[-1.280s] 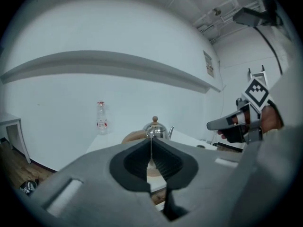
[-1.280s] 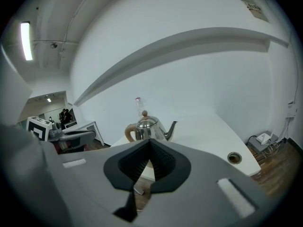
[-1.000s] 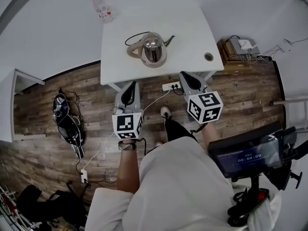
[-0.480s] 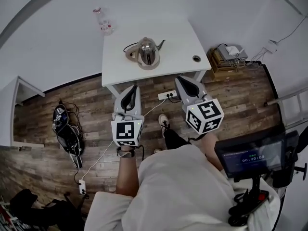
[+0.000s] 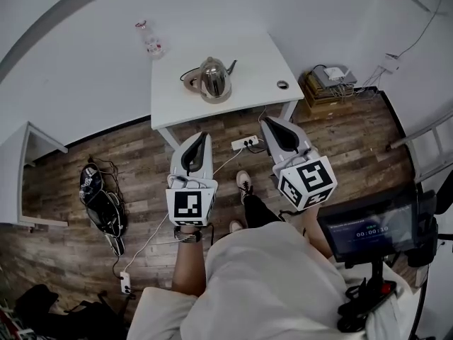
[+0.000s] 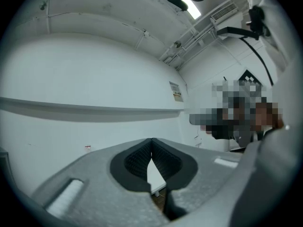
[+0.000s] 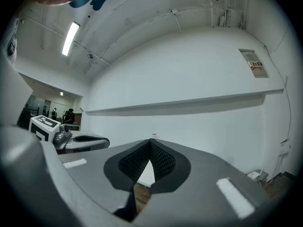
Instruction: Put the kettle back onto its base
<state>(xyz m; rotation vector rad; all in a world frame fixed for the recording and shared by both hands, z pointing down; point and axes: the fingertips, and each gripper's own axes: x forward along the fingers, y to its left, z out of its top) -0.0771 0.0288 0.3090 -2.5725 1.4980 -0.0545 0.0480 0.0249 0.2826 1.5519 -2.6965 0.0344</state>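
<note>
Kettle [image 5: 215, 78], shiny metal with its spout toward the upper right, stands upright on the white counter [image 5: 248, 55] in the upper middle of the head view. A tan curved part [image 5: 191, 82] shows at its left side; whether that is a handle or a base cannot be told. A thin black cord [image 5: 185, 74] loops just beside it.

Both tongs are held over the wooden floor [image 5: 106, 154] below the counter's near edge, well apart from the kettle. The left tongs [image 5: 204, 136] point toward the counter, with their marker cube [image 5: 191, 205] at the lower end. In the left gripper view the left tongs [image 6: 151, 141] are pressed together at the tips, with nothing between them. The right tongs [image 5: 267, 122], with their marker cube [image 5: 306, 183], sit right of centre. In the right gripper view the right tongs [image 7: 150, 142] are likewise closed and empty.

A white power strip [image 5: 244, 142] lies on the floor between the two tongs. A clear bottle [image 5: 150, 40] stands beyond the counter's upper-left corner. A dark screen [image 5: 368, 227] sits at the lower right.
</note>
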